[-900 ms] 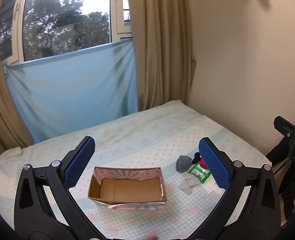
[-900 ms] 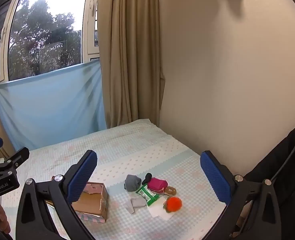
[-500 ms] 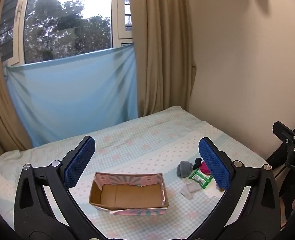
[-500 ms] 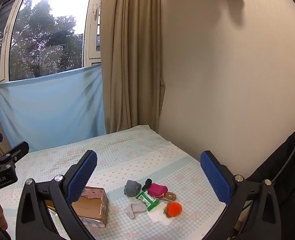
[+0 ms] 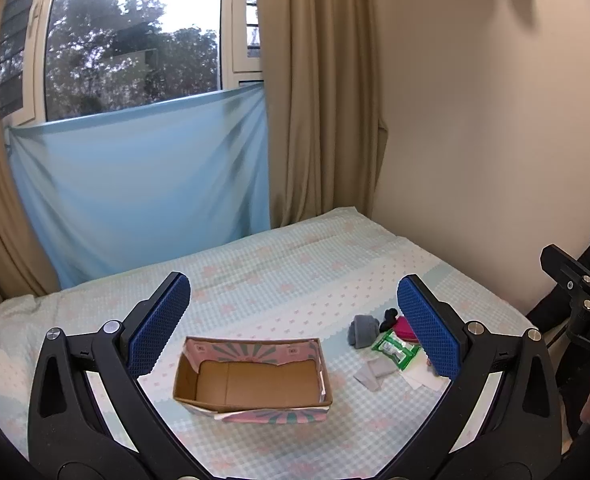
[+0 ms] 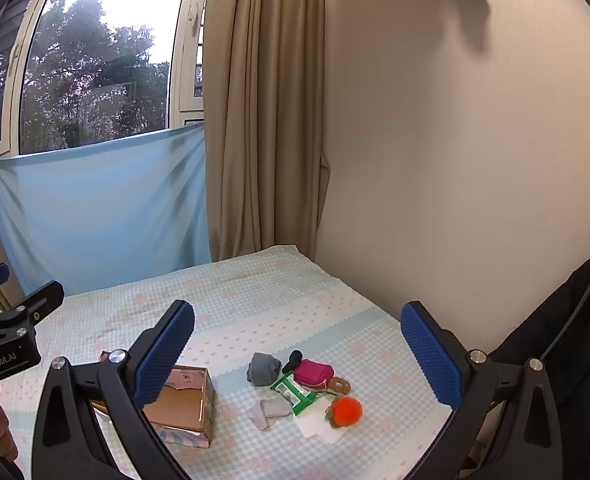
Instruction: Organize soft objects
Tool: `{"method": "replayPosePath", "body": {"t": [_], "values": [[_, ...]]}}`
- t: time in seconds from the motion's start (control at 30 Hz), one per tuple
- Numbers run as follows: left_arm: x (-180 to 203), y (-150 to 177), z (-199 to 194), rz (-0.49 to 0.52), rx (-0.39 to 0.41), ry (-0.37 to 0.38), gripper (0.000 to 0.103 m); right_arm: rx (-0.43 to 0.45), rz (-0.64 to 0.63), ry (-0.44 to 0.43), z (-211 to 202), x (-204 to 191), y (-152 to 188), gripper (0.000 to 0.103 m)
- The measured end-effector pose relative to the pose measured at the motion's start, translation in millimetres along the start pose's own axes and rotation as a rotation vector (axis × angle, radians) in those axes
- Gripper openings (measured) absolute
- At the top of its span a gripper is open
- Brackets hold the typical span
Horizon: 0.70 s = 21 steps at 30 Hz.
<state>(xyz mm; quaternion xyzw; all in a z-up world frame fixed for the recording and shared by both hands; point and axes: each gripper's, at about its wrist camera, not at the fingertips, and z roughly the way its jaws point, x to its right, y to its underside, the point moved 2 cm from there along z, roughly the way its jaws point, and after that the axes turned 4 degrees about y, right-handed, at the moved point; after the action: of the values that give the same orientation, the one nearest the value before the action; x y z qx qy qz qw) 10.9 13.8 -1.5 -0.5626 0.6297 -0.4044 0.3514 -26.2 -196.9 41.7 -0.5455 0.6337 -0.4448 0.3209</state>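
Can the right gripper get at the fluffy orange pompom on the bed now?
Probably yes. The right gripper is open and holds nothing, and the fluffy orange pompom lies at the near edge of the pile on white paper, nothing covering it.

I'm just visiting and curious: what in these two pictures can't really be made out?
- Left wrist view: the magenta fabric pouch is half hidden behind the left gripper's blue pad.
- Right wrist view: the open cardboard box's inside is blocked by the right gripper's finger.
- Green plastic packet: print too small.
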Motion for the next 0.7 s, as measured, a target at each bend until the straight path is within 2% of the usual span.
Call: {"method": "replayPosePath", "body": {"t": [0.7], "values": [[2, 11, -9, -0.003, -0.013, 0.007, 0.103, -0.004, 0.011, 0.017, -14, -2, 15, 0.103]]}}
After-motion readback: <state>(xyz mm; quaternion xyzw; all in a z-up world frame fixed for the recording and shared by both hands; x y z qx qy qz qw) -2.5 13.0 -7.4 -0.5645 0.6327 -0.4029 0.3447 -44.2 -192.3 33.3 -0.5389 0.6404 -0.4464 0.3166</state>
